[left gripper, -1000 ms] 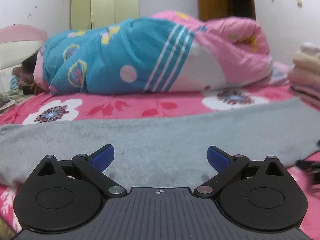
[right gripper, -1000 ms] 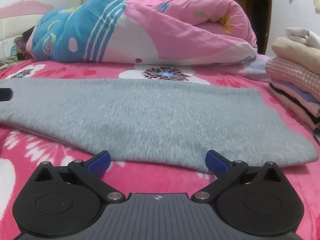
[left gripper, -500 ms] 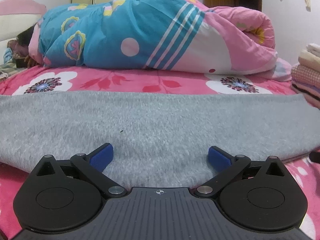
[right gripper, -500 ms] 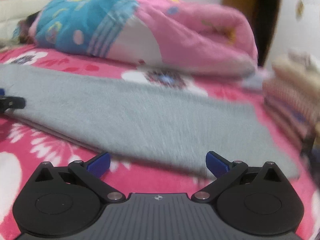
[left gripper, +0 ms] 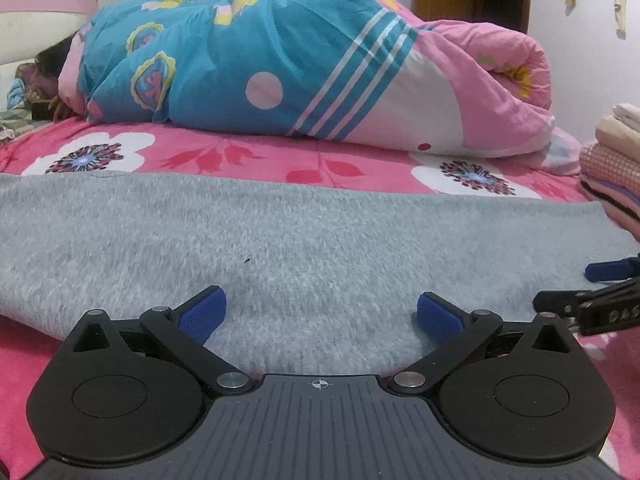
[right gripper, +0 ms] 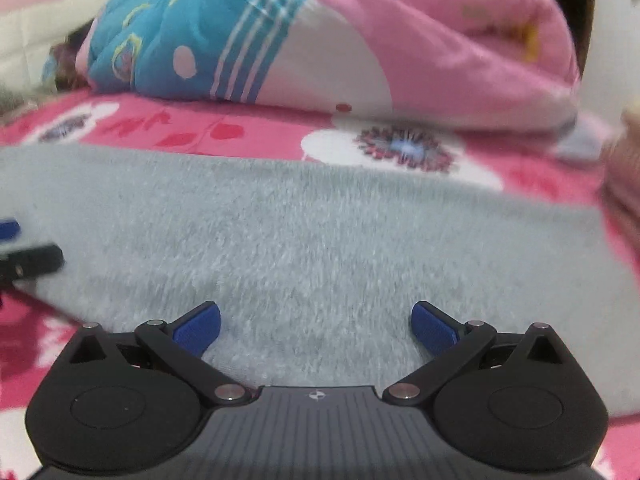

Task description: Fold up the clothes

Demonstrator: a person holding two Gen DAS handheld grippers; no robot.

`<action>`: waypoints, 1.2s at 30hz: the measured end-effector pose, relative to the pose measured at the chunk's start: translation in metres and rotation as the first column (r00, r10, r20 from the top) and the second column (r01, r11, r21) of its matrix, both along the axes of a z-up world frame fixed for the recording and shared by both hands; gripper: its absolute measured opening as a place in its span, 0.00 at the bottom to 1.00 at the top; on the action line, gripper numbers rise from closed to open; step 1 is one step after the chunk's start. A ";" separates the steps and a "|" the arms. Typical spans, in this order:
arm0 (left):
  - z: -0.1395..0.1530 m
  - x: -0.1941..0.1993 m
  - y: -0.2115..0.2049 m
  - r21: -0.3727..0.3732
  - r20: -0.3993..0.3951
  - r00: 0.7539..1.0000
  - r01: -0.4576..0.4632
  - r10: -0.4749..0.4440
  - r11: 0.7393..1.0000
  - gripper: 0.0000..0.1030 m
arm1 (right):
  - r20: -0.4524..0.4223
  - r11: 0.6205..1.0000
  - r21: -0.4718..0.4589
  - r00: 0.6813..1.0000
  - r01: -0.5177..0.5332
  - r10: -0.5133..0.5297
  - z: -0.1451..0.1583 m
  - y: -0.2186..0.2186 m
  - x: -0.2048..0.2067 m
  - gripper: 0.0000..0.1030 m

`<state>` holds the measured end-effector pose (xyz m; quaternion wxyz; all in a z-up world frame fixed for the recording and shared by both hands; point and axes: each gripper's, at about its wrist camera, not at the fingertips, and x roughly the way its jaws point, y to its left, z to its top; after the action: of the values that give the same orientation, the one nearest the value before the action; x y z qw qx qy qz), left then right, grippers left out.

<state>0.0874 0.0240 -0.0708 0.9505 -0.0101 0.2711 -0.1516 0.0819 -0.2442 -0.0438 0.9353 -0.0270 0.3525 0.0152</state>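
Pink flowered bed [left gripper: 248, 156] spreads below a rolled quilt [left gripper: 304, 64] at twelve o'clock. At nine o'clock someone's dark hair shows by a pillow. Left tongs [left gripper: 320, 312] gape wide, holding nothing, over the near edge of the grey garment [left gripper: 304, 240] lying flat across the bed. Right tongs [right gripper: 316, 320] are likewise spread and empty over it. Folded clothes [left gripper: 616, 160] stack at three o'clock.

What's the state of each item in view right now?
left gripper: open, empty, at the near edge of the garment.
right gripper: open, empty, also at the near edge.
grey garment: lying flat across the bed, ungripped.
quilt: rolled up behind the garment.
stack of clothes: folded, piled at the right.
bedsheet: spread under everything.
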 end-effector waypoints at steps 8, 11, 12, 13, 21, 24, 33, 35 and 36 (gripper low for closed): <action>-0.001 0.000 -0.003 0.015 0.000 1.000 -0.003 0.003 1.000 1.00 | -0.051 0.991 -0.032 0.990 -0.130 0.129 0.005 -0.008 0.004 1.00; -0.001 0.001 -0.002 0.013 0.000 1.000 -0.003 0.003 1.000 1.00 | 0.011 0.988 -0.003 0.988 -0.157 0.157 -0.002 -0.015 -0.001 1.00; -0.001 0.001 -0.002 0.013 0.001 1.000 -0.003 0.003 1.000 1.00 | 0.032 0.986 0.006 0.986 -0.166 0.166 -0.004 -0.017 -0.003 1.00; -0.001 0.001 -0.002 0.014 0.001 1.000 -0.004 0.004 1.000 1.00 | 0.052 0.984 0.014 0.983 -0.175 0.174 -0.007 -0.019 -0.004 1.00; -0.001 0.001 -0.003 0.019 0.001 1.000 -0.005 0.005 1.000 1.00 | 0.089 0.985 0.009 0.981 -0.174 0.172 -0.007 -0.018 -0.008 1.00; -0.001 0.000 -0.003 0.017 0.001 1.000 -0.004 0.004 1.000 1.00 | 0.090 0.985 0.011 0.981 -0.173 0.171 -0.008 -0.019 -0.009 1.00; -0.001 0.000 -0.003 0.020 0.002 1.000 -0.004 0.004 1.000 1.00 | 0.090 0.985 0.011 0.982 -0.171 0.169 -0.008 -0.019 -0.007 1.00; 0.000 0.000 -0.003 0.024 0.005 1.000 -0.005 0.005 1.000 1.00 | 0.085 0.986 0.001 0.983 -0.164 0.163 -0.008 -0.017 -0.007 1.00; 0.000 0.000 -0.004 0.026 0.007 1.000 -0.006 0.006 1.000 1.00 | 0.082 0.987 -0.003 0.984 -0.159 0.159 -0.007 -0.016 -0.008 1.00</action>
<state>0.0870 0.0204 -0.0708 0.9519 0.0020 0.2696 -0.1453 0.0742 -0.2597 -0.0504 0.9448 -0.0541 0.3106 0.0892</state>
